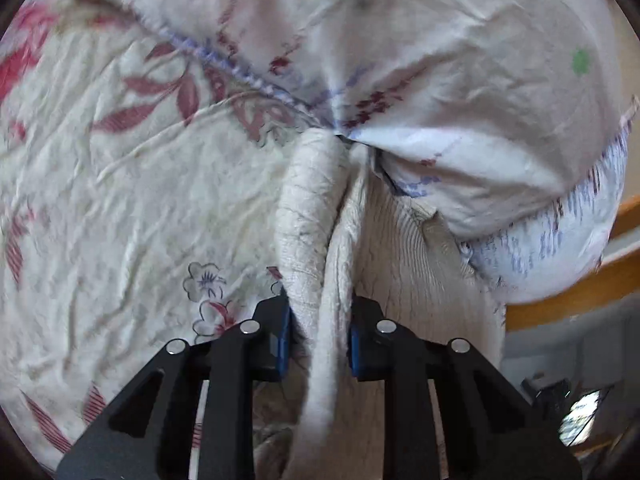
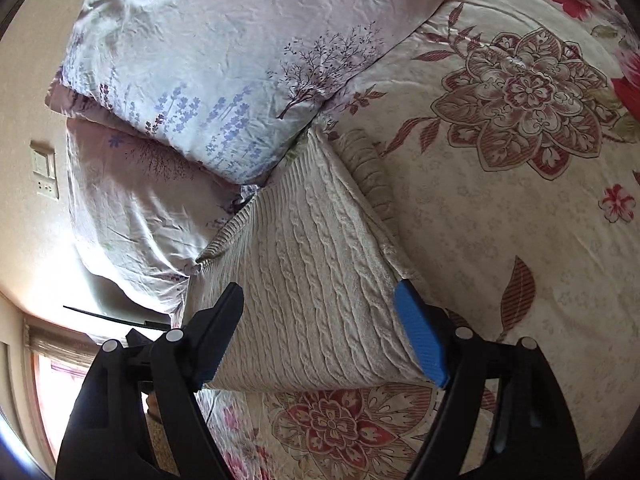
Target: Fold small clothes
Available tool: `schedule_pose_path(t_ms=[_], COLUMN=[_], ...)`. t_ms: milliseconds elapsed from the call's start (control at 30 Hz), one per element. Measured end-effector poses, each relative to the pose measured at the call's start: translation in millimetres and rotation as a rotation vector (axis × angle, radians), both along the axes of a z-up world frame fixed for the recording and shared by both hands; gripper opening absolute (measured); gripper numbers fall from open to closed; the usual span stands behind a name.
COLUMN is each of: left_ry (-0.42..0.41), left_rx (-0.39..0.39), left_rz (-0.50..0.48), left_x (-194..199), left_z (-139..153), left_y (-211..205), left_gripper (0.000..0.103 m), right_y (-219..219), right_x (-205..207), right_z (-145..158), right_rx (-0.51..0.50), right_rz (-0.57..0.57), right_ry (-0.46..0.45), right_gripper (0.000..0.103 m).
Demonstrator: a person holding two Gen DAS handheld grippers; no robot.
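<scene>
A cream cable-knit sweater [image 2: 308,272] lies on the flowered bedspread [image 2: 520,208], its far end against the pillows. In the left wrist view my left gripper [image 1: 318,332] is shut on a bunched fold of the sweater [image 1: 316,208], which rises between the blue pads. The rest of the sweater lies flat to the right of the fingers. My right gripper [image 2: 320,336] is open and hovers over the near edge of the sweater, one finger on each side, holding nothing.
Two stacked pillows [image 2: 208,52] with purple tree and flower prints lie at the head of the bed, touching the sweater's far end. A wall with a switch plate [image 2: 44,168] stands at the left. A wooden bed frame [image 1: 592,296] shows at the right.
</scene>
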State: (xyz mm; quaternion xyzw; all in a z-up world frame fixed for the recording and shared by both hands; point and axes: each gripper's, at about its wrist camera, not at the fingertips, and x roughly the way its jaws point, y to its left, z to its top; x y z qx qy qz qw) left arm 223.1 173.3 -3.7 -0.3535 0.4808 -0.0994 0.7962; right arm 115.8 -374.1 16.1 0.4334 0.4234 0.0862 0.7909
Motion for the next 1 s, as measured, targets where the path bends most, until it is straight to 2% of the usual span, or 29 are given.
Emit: schedule_pose_path(t_ms=[67, 167, 200, 267, 333, 400, 433, 467, 500, 533, 567, 600, 667, 700, 800, 900, 1000], left_ry=[-0.013, -0.080, -0.127, -0.175, -0.210, -0.173, -0.124, -0.080, -0.021, -0.001, -0.010, -0.043, -0.072, -0.073, -0.035, -0.030, -0.031], left_rx=[-0.048, -0.164, -0.210, -0.280, -0.387, -0.507, -0.581, -0.631, -0.722, -0.771, -0.770, -0.712, -0.541, -0.434, -0.232, -0.139, -0.058], left_rz=[0.023, -0.034, -0.094, -0.190, -0.312, -0.410, -0.457, -0.479, -0.492, -0.484, -0.472, -0.458, -0.409, -0.381, -0.342, -0.370, -0.440], left_x=[-5, -6, -5, -1, 7, 20, 28, 32, 35, 34, 33, 31, 33, 34, 28, 17, 6], left_z=[11, 46, 69, 96, 118, 117, 109, 102, 91, 86, 85, 86, 86, 83, 67, 53, 40], left_y=[-4, -30, -55, -95, -158, -229, -260, -278, -295, -298, -294, -282, -255, -239, -209, -208, -220], left_gripper=[0.016, 0.014, 0.014, 0.014, 0.014, 0.022, 0.025, 0.024, 0.024, 0.024, 0.030, 0.041, 0.055, 0.056, 0.060, 0.065, 0.067], right_y=[-4, -15, -18, -27, -37, -49, -57, -61, -66, -75, -82, -86, -97, -99, -91, -76, -58], right_x=[-3, -9, -11, -14, -15, -16, -15, -14, -13, -12, -12, -12, -7, -2, 25, 49, 62], right_z=[-2, -1, 1, 5, 7, 9, 9, 10, 10, 11, 11, 10, 7, 4, -11, -26, -31], right_rx=[0.009, 0.001, -0.012, -0.038, -0.054, -0.058, -0.065, -0.072, -0.074, -0.064, -0.046, -0.031, 0.023, 0.042, 0.084, 0.073, 0.074], right_rz=[-0.003, -0.019, -0.025, -0.040, -0.062, -0.093, -0.107, -0.114, -0.120, -0.129, -0.138, -0.144, -0.139, -0.123, -0.037, 0.041, 0.103], right_ry=[0.003, 0.001, -0.001, -0.012, -0.021, -0.019, -0.018, -0.015, -0.012, -0.010, -0.012, -0.015, -0.012, 0.002, 0.075, 0.145, 0.145], right_gripper=[0.079, 0.079, 0.079, 0.079, 0.079, 0.079, 0.079, 0.079, 0.079, 0.079, 0.079, 0.079, 0.083, 0.085, 0.085, 0.085, 0.085])
